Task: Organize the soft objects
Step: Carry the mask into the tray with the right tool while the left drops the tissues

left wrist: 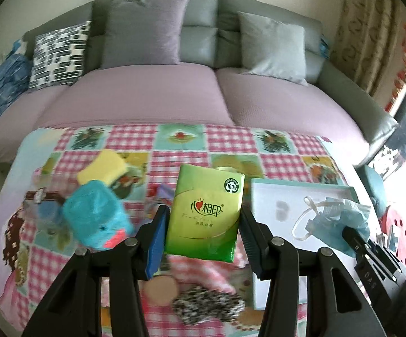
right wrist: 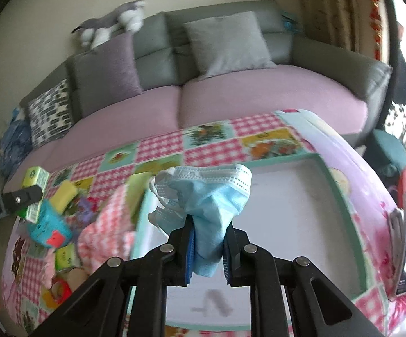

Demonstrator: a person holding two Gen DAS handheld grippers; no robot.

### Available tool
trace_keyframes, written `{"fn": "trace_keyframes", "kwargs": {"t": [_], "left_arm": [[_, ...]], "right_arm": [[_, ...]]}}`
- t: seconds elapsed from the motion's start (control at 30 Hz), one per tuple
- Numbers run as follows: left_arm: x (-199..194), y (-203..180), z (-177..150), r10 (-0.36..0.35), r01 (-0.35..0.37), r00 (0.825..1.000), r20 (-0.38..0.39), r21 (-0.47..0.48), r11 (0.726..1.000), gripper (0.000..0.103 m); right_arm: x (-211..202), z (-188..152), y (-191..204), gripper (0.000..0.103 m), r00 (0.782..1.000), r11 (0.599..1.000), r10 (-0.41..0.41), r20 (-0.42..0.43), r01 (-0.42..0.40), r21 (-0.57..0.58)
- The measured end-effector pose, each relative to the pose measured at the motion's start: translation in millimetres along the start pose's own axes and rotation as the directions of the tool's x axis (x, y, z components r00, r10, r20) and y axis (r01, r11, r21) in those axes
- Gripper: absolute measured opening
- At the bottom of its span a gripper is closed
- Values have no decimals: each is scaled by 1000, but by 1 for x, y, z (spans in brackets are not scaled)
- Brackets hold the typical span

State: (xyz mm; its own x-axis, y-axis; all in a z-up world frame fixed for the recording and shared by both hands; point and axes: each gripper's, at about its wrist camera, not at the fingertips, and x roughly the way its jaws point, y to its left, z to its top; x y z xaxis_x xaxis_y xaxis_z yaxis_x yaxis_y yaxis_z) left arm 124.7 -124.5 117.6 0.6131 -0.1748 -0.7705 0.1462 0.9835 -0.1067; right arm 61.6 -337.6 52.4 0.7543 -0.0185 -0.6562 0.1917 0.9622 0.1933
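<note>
Right claw (right wrist: 207,248) is clamped on a crumpled blue face mask (right wrist: 211,196), loops dangling, and it hangs directly over the shallow white tray (right wrist: 287,196) with the green rim, at the right-hand end of the tabletop. That's the relation that matters: the tray floor lies straight below the mask, so to my eye this hand is the nearer one and needs only to lower and let go.

Left claw (left wrist: 203,219) grips a green tissue pack (left wrist: 204,210) upright by its two long sides, held off the checked tablecloth (left wrist: 231,140). The tray sits just to its right, so that pack would have to travel sideways to get there.

Below it lie a speckled black-and-white cloth (left wrist: 208,306) near the front edge and a teal soft toy (left wrist: 96,213) to the left, with a yellow sponge (left wrist: 103,170) behind the toy, all loose on the cloth. Further back, beyond the far edge, the sofa (left wrist: 146,95) with its cushions.

Nothing rests in the tray yet that I can make out.
</note>
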Motion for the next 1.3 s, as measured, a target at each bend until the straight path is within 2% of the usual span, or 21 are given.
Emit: {"fn": "trace_keyframes", "kwargs": {"t": [0.13,0.23,0.33,0.5,0.6,0.8,0.97,1.0,1.13,1.2,1.3], "left_arm": [[15,-27,-2,-27,28,999,-18,40,999,51],[28,-50,-7,-62,65,998,-33,77,995,51],[49,-73,-14,-96,104,993,-75,108,989,51],[84,-105,-27,-89,112,987,-132,178,978,51],[101,-111,-32,-91,122,982,-165,187,975,51],[120,-115,-39,-90,126,975,-201,176,976,51],[115,-116,-38,-108,144,974,-200,180,973,52],[111,-117,-37,-112,148,975,-192,186,971,52],[107,-118,-34,-123,161,973,-198,191,968,56],[104,-116,-33,-120,158,972,-201,184,970,57],[96,-108,-29,-99,129,979,-178,168,977,68]], "right_arm": [[0,1,-33,17,999,997,-37,-5,37,65],[1,-1,-55,17,995,991,-99,-16,100,89],[10,-3,-75,17,990,983,-137,-45,142,116],[35,-12,-101,17,980,968,-169,-108,186,166],[44,-16,-112,17,979,961,-159,-129,183,209],[54,-19,-116,20,973,955,-177,-152,207,214],[50,-17,-111,21,966,954,-209,-152,236,187],[47,-16,-110,22,965,954,-216,-146,241,181],[39,-12,-105,53,965,956,-229,-130,248,155],[38,-10,-102,57,961,956,-242,-130,259,135],[36,-9,-98,65,959,957,-254,-128,269,113]]}}
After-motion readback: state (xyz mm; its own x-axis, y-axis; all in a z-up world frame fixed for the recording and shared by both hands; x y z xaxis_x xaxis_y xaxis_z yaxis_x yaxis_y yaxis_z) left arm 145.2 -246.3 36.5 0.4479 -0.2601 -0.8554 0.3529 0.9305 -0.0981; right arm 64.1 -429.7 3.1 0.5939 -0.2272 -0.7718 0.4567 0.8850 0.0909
